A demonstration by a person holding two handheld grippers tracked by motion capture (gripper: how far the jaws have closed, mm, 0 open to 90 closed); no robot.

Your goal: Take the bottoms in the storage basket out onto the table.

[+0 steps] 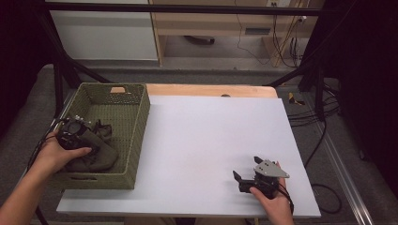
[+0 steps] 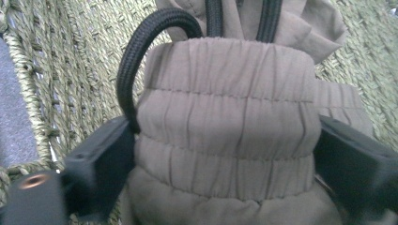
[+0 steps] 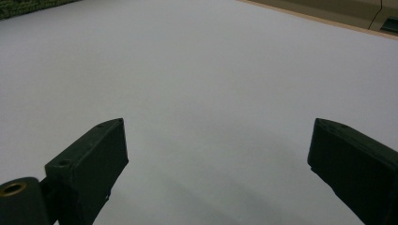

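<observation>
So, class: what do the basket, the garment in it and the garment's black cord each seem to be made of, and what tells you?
Basket: woven fibre, perhaps seagrass or paper cord, matte olive; the plaited strands show.
Garment: thin woven cloth, likely cotton or a blend, matte taupe; its stitched waistband is gathered in fine creases.
Cord: braided textile, probably synthetic, with a ribbed surface.

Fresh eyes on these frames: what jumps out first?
The green woven basket at the table's left edge, where the left tongs are shut on the gathered waistband of a brown garment lying inside it. Then the right tongs, open with nothing between them, resting on the bare white sheet near the front right.
</observation>
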